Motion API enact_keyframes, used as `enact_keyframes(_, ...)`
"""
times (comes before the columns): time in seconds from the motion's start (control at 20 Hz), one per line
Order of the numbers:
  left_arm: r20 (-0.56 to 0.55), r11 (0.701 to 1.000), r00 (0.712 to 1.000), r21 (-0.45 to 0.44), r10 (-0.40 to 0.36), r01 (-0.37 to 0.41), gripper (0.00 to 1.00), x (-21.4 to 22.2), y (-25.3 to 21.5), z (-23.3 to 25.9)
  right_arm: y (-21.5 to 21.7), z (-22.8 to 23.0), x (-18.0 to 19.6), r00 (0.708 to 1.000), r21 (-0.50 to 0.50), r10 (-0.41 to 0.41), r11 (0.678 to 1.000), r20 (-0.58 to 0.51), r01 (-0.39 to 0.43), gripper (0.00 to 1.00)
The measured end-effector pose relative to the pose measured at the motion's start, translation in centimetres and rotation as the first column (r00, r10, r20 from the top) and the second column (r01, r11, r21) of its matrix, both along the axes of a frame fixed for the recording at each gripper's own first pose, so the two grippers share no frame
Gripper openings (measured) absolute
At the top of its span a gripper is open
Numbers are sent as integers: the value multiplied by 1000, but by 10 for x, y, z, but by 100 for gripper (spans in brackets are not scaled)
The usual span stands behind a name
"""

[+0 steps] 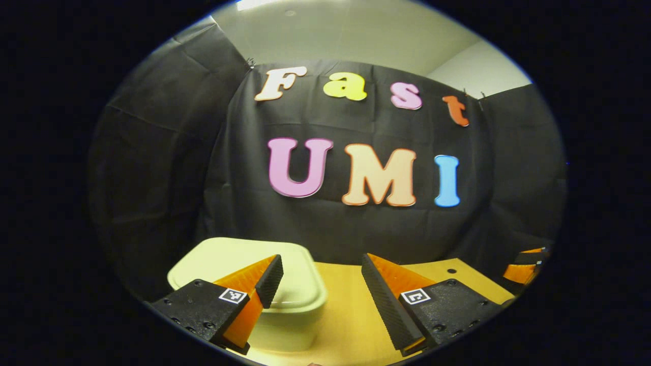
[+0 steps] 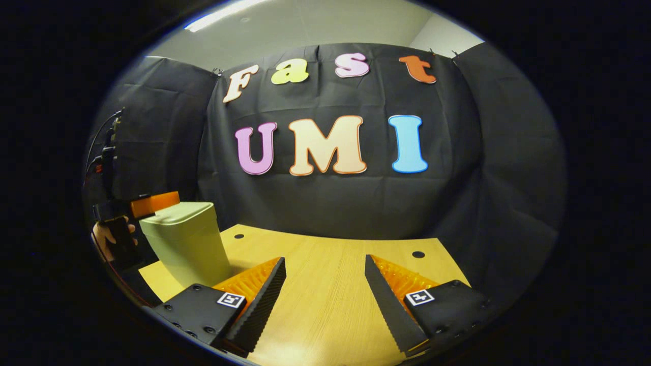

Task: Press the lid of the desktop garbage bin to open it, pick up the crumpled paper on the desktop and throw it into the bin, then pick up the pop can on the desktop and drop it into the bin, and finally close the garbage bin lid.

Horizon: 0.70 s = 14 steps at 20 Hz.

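A pale green desktop bin (image 1: pixel 285 305) with its lid (image 1: pixel 229 256) down stands on the wooden table (image 1: pixel 346 315), low and left in the left gripper view. My left gripper (image 1: pixel 321 259) hovers open just over the bin's right edge, nothing between its fingers. In the right gripper view the bin (image 2: pixel 185 249) stands at the table's left end, and the left gripper (image 2: pixel 152 203) hangs beside its lid, held by a hand (image 2: pixel 104 239). My right gripper (image 2: pixel 324 260) is open and empty above the bare table (image 2: pixel 330 284), to the right of the bin. It also shows as the right gripper (image 1: pixel 526 262) far right.
Black cloth walls close off the back and both sides of the table. Small round holes (image 2: pixel 418 254) sit near the table's far corners. A cable (image 2: pixel 104 147) runs up from the left gripper's mount.
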<state>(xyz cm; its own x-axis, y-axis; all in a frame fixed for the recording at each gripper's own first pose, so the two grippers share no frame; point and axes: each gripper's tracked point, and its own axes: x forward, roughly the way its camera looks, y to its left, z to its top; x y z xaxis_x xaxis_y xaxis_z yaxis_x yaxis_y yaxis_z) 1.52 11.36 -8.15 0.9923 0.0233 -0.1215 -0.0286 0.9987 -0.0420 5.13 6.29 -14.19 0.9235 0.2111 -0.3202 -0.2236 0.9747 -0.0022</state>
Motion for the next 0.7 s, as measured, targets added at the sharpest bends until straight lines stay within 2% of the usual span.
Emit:
enact_keyframes(0.15, 52, 981, 980, 18, -193, 193, 93, -14, -92, 11, -18, 31, -13, 995, 43, -61, 997, 85, 57, 98)
enact_keyframes(0.25, 56, 965, 964, 0, -260, 260, 93, -17, -124, 13, -27, 40, -18, 989, 35, -81, 996, 127, 77, 98)
enact_keyframes(0.35, 49, 956, 955, -9, -294, 294, 92, -16, -139, 13, -33, 44, -21, 986, 22, -95, 995, 135, 93, 98)
enact_keyframes(0.5, 38, 952, 953, -38, -301, 303, 94, -17, -144, 9, -43, 54, -26, 980, 34, -124, 992, 153, 120, 98)
enact_keyframes(0.6, 47, 953, 953, -25, -300, 301, 91, -16, -142, 14, -48, 58, -27, 977, 31, -137, 991, 162, 134, 98)
enact_keyframes(0.7, 61, 952, 951, -19, -304, 305, 93, -14, -140, 20, -52, 67, -28, 972, 33, -152, 988, 178, 148, 98)
